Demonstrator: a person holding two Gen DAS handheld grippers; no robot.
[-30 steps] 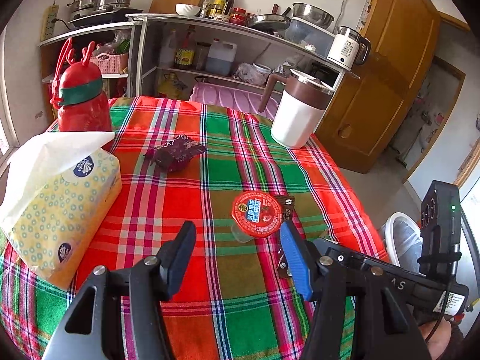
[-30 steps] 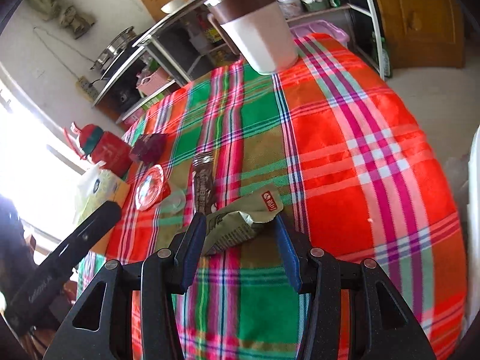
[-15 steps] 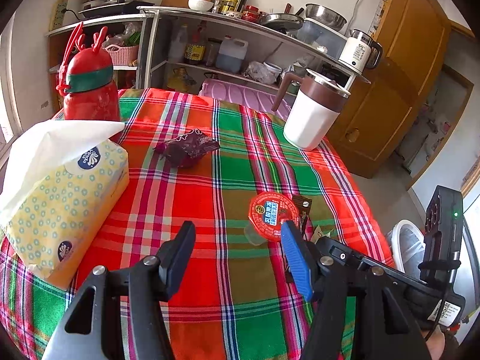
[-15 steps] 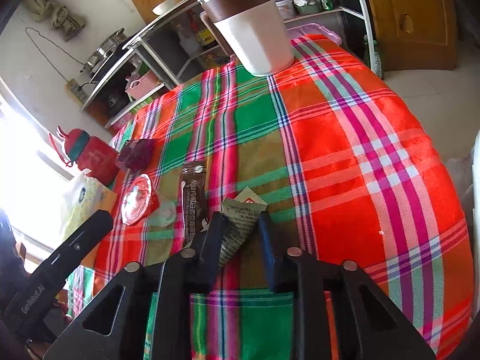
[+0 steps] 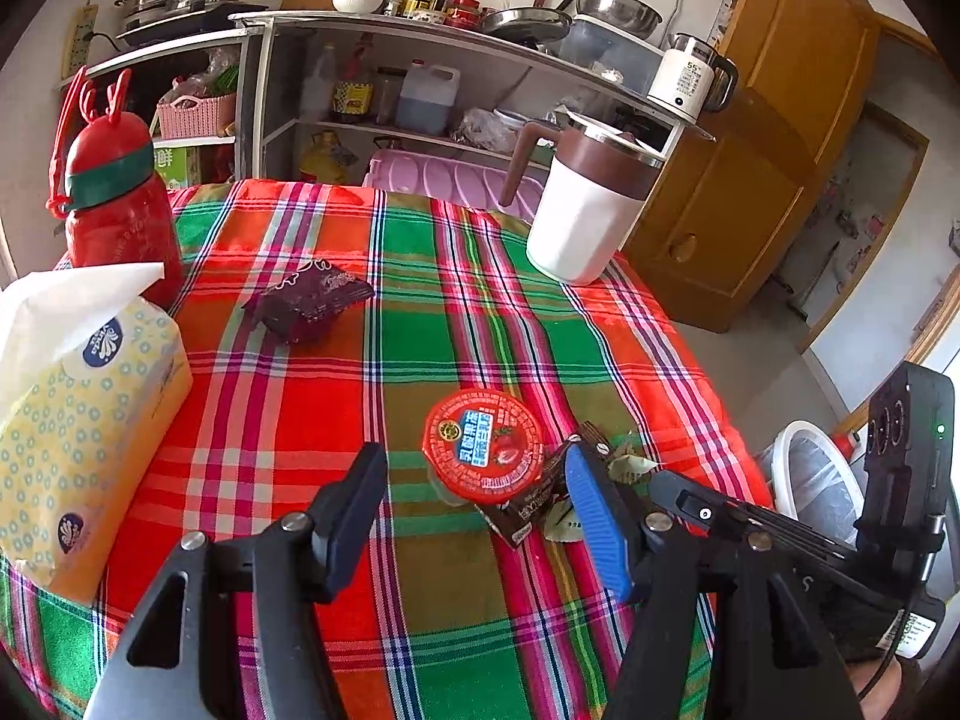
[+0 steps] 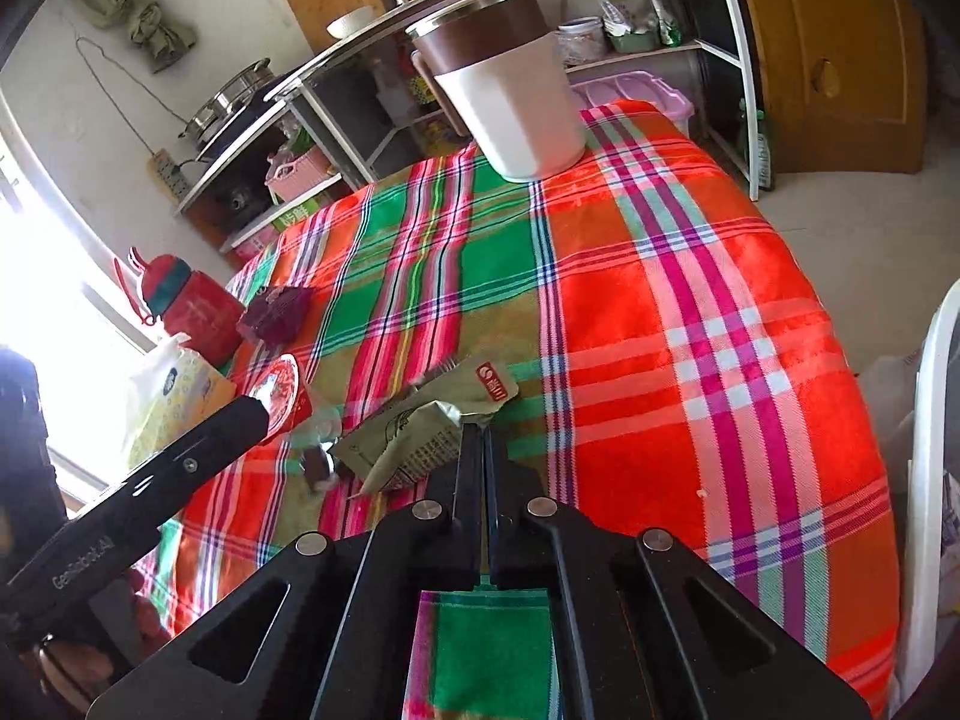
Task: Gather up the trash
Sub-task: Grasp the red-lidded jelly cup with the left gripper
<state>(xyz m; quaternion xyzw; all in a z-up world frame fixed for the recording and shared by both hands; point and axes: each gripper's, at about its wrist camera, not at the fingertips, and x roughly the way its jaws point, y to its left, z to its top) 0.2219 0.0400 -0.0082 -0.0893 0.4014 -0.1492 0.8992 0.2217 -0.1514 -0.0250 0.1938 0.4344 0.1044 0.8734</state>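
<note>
The right gripper (image 6: pixel 483 429) had its jaws pinched together on the edge of the green wrapper (image 6: pixel 408 444), which lay crumpled on the plaid cloth (image 6: pixel 690 312) just ahead of the tips; those jaws had only just finished closing, with the wrapper between them. Right beside it sat the brown sachet (image 5: pixel 531 504), mostly covered in the right view, and the red-lidded cup (image 5: pixel 483 447). The left gripper (image 5: pixel 474 480) hung with its jaws apart, nothing between the pads, the cup just beyond and between the tips, not touching as far as anyone could tell. A dark purple packet (image 5: pixel 309 300) lay further back, well apart from both grippers, near the red bottle (image 5: pixel 117 216) and the tissue pack (image 5: pixel 78 414). The white jug (image 5: pixel 585 222) stood at the far edge. The print on the wrappers was too small to read, the window glare washed out the tissue pack in the right view, and only the rim of a white bin (image 5: pixel 804 474) showed past the table.
</note>
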